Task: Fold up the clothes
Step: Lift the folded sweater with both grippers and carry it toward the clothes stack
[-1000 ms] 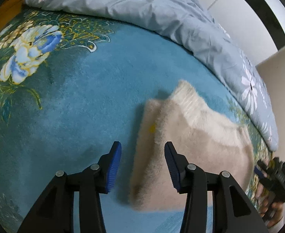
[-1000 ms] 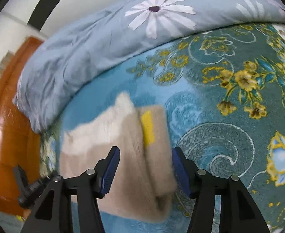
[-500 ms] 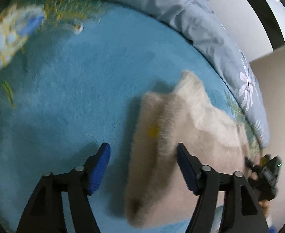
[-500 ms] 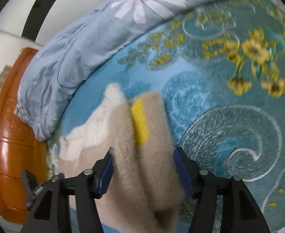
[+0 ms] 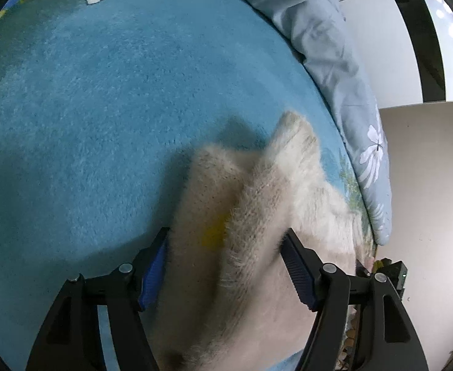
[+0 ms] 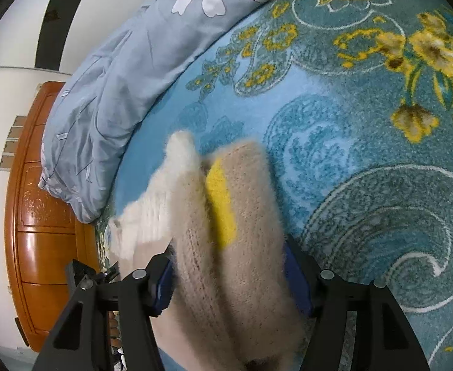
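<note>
A: Where's the fuzzy beige sweater [image 5: 257,241]?
B: Folded on the blue floral carpet [image 5: 87,108], near the edge where the pale blue duvet [image 5: 334,61] drapes down.
A: Left gripper [image 5: 223,266]?
B: Jaws spread wide, straddling the sweater's folded end.
A: Right gripper [image 6: 229,281]?
B: Same, jaws released either side; yellow patch [image 6: 222,204] showing between folds.

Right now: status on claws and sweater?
Left claw open, straddling sweater. Right claw open, astride the same fold. Sweater on blue rug. Duvet beyond, clear.
</note>
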The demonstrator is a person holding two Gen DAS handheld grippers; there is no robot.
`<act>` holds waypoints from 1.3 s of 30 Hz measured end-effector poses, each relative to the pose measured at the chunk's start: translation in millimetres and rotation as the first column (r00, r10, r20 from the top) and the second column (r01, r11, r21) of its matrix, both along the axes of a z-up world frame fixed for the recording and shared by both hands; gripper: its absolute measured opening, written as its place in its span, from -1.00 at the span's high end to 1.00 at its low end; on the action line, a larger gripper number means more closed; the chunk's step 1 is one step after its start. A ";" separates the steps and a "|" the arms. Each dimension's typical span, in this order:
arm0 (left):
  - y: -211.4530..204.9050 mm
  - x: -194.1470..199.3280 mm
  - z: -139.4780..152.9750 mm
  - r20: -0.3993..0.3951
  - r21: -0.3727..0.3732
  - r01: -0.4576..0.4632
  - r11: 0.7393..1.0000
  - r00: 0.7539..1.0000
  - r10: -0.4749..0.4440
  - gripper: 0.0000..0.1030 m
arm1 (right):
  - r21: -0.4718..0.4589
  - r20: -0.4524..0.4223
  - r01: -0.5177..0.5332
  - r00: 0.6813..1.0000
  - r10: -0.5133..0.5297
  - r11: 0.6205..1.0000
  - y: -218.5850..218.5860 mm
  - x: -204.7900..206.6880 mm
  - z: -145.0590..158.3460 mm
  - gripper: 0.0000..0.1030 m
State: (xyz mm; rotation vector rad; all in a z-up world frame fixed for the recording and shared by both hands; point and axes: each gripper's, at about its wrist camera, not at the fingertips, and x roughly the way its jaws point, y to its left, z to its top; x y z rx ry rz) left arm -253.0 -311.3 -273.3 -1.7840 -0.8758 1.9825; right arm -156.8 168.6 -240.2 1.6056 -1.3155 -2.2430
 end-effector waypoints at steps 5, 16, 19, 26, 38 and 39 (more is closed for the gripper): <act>8.8 -0.5 9.6 0.021 -0.067 -0.028 0.997 0.999 0.030 -0.03 | 0.024 0.050 0.028 0.998 -0.029 0.999 -5.7 -2.6 2.7 -0.21; 41.0 31.9 76.1 0.006 -0.179 -0.054 0.982 0.998 0.056 0.42 | -0.019 0.062 -0.010 0.998 0.011 1.000 -5.8 13.4 47.0 0.37; 56.9 58.6 95.2 0.015 -0.183 -0.035 0.983 0.999 0.038 0.44 | -0.020 0.050 -0.039 0.998 0.040 0.999 -0.7 32.3 67.5 0.37; 78.3 122.9 140.9 0.011 -0.144 -0.042 0.989 0.999 0.044 0.44 | -0.023 0.030 -0.079 0.996 0.080 0.997 33.6 91.5 122.6 0.37; 138.3 156.5 277.0 -0.198 -0.055 0.094 0.994 0.975 -0.103 0.45 | 0.063 -0.129 0.028 0.991 -0.020 0.998 80.9 169.2 271.2 0.37; 142.0 157.4 288.4 -0.224 -0.041 0.116 0.992 0.967 -0.123 0.45 | 0.076 -0.145 0.045 0.989 -0.034 0.996 82.6 176.6 284.9 0.37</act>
